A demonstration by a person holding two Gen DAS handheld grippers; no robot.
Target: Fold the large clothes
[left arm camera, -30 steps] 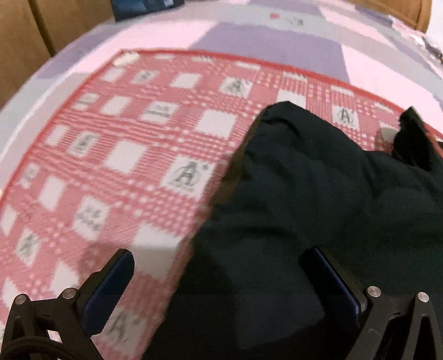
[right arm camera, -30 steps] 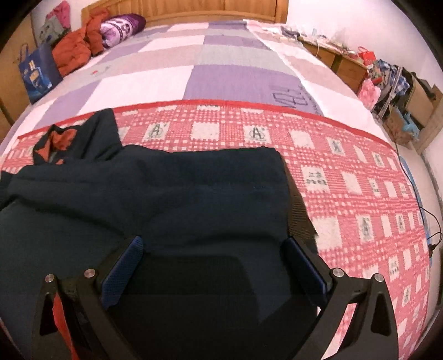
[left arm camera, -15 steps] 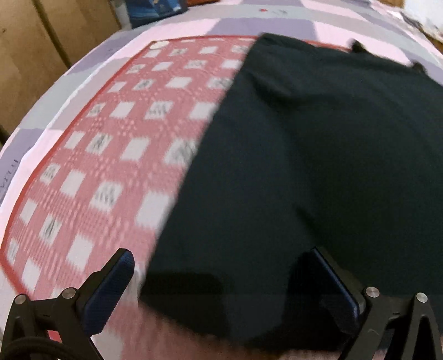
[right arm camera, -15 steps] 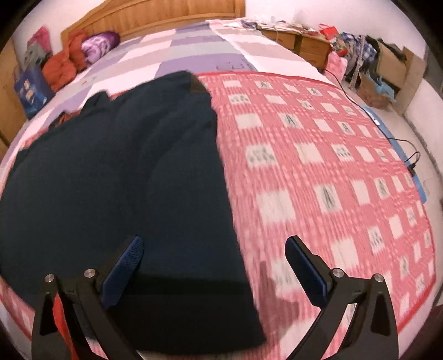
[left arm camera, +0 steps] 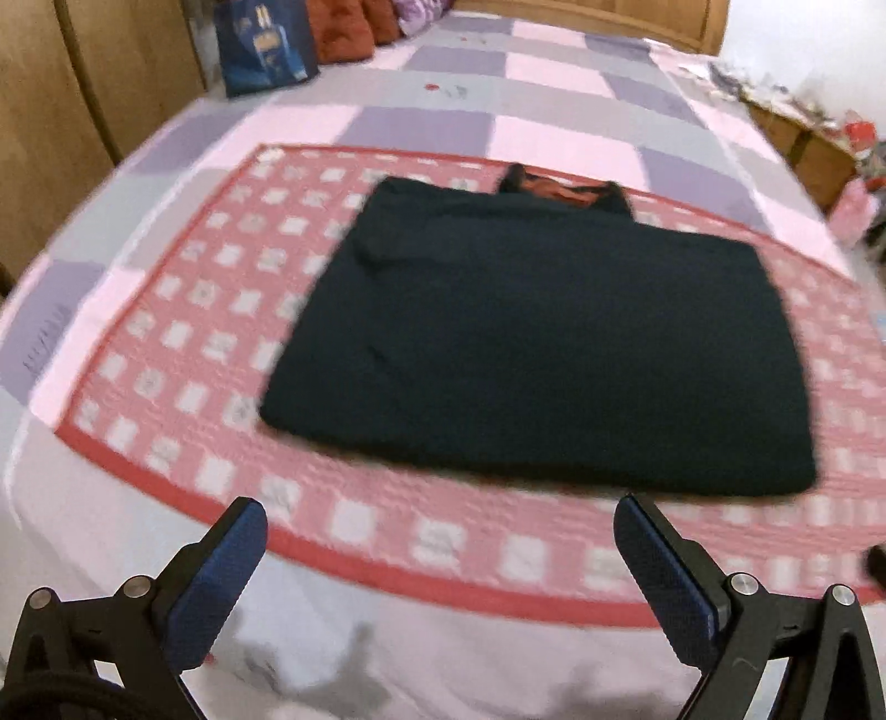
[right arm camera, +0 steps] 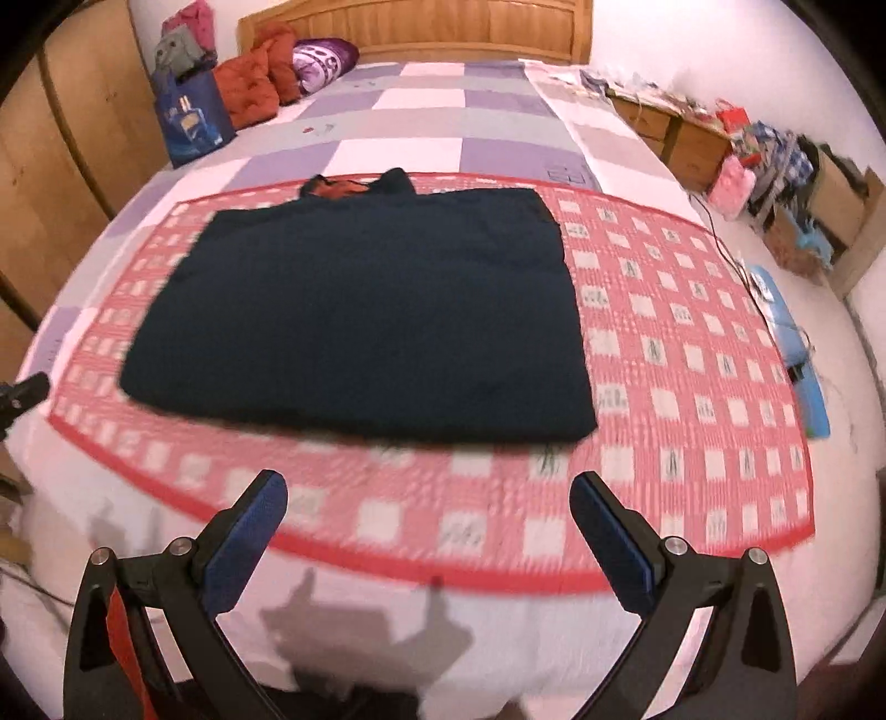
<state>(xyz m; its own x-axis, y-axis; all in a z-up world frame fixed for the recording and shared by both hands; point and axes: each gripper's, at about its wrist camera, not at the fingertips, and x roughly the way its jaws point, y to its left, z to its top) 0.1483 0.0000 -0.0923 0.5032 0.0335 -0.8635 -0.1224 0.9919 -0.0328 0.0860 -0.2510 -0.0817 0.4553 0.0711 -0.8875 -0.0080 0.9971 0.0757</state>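
A dark navy garment (left arm camera: 542,343) lies folded into a flat rectangle on a red-and-white checked blanket (left arm camera: 183,343); an orange lining shows at its far edge (left arm camera: 559,191). It also shows in the right wrist view (right arm camera: 371,315) on the same blanket (right arm camera: 692,360). My left gripper (left arm camera: 440,531) is open and empty, held back from the garment's near edge over the bed's front. My right gripper (right arm camera: 429,509) is open and empty, also short of the near edge.
The blanket lies on a bed with a purple, pink and grey checked cover (right arm camera: 421,127). A blue bag (right arm camera: 191,119), orange cushions (right arm camera: 252,83) and a wooden headboard (right arm camera: 437,27) stand at the far end. A wardrobe (left arm camera: 72,111) is left; clutter and boxes (right arm camera: 775,160) are right.
Both grippers have pulled back from over the garment toward the bed's front edge. The garment now lies flat as a whole rectangle ahead of them. Both stayed open.
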